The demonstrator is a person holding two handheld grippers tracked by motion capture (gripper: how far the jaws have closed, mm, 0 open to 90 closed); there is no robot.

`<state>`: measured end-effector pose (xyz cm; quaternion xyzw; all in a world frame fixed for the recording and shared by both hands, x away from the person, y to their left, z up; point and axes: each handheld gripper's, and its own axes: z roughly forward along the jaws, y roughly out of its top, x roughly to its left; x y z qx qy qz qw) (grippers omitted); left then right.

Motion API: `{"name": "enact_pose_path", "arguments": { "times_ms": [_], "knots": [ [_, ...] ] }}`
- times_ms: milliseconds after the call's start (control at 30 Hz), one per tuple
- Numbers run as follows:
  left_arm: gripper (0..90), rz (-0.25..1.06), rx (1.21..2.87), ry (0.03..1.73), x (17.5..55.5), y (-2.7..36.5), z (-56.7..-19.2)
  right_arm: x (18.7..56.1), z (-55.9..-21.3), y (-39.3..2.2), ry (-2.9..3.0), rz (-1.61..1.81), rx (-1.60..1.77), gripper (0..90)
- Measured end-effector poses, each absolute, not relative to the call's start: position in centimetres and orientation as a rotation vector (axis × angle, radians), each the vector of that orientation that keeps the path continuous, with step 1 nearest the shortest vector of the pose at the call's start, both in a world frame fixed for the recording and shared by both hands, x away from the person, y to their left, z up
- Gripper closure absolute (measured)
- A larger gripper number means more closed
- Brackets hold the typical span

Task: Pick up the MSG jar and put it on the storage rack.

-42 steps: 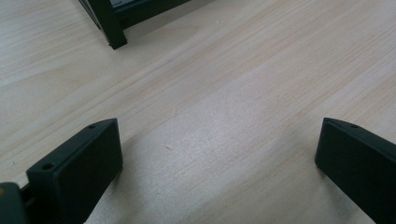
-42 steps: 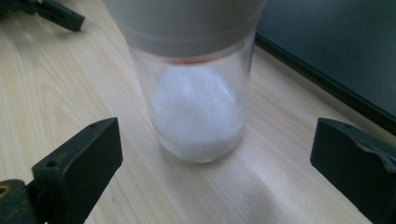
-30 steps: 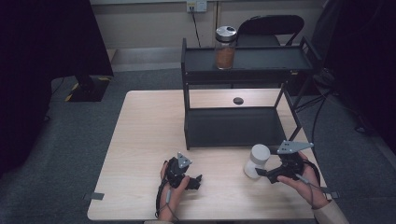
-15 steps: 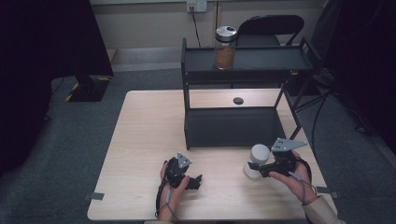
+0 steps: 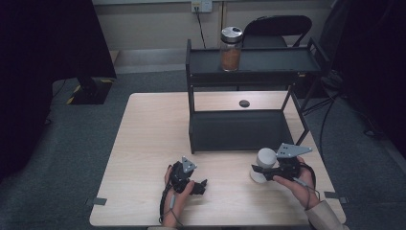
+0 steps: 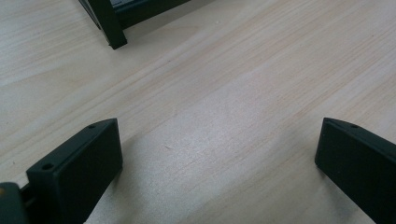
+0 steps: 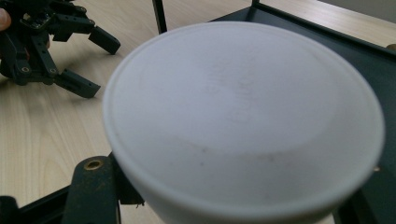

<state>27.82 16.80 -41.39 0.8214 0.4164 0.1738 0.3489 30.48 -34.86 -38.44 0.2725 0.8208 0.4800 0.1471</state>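
A white round container (image 5: 265, 160) stands on the wooden table (image 5: 153, 143) just in front of the black shelf, at the right. My right gripper (image 5: 261, 172) has just been closing and is now shut on the container's side. In the right gripper view its flat white top (image 7: 243, 116) hides most of the jaws. My left gripper (image 5: 201, 186) rests on the table near the front edge. Its jaws stand open over bare wood (image 6: 219, 158) with nothing between them, and it also shows at the top left of the right gripper view (image 7: 100, 65).
A black two-level shelf (image 5: 239, 129) stands mid-table. On its top level is a glass jar (image 5: 231, 48) with orange-brown contents and a silver lid. A small black disc (image 5: 244, 103) lies on the table behind the shelf. A black chair (image 5: 277, 24) stands beyond the table.
The right gripper has shifted slightly left toward the white container and its jaws have closed on it. The left gripper has not moved.
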Motion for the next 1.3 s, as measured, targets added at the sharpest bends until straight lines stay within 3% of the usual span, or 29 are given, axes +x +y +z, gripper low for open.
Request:
{"name": "enact_pose_path", "arguments": {
  "times_ms": [600,1300],
  "knots": [
    [0.0,0.450,2.130,1.079,27.8,16.8,-41.4,32.3,-34.9,-34.3,2.422,1.359,0.812,34.1],
    [0.0,0.450,2.130,1.079,27.8,16.8,-41.4,35.6,-25.2,-34.5,2.406,1.346,0.815,34.2]
  ]
}}
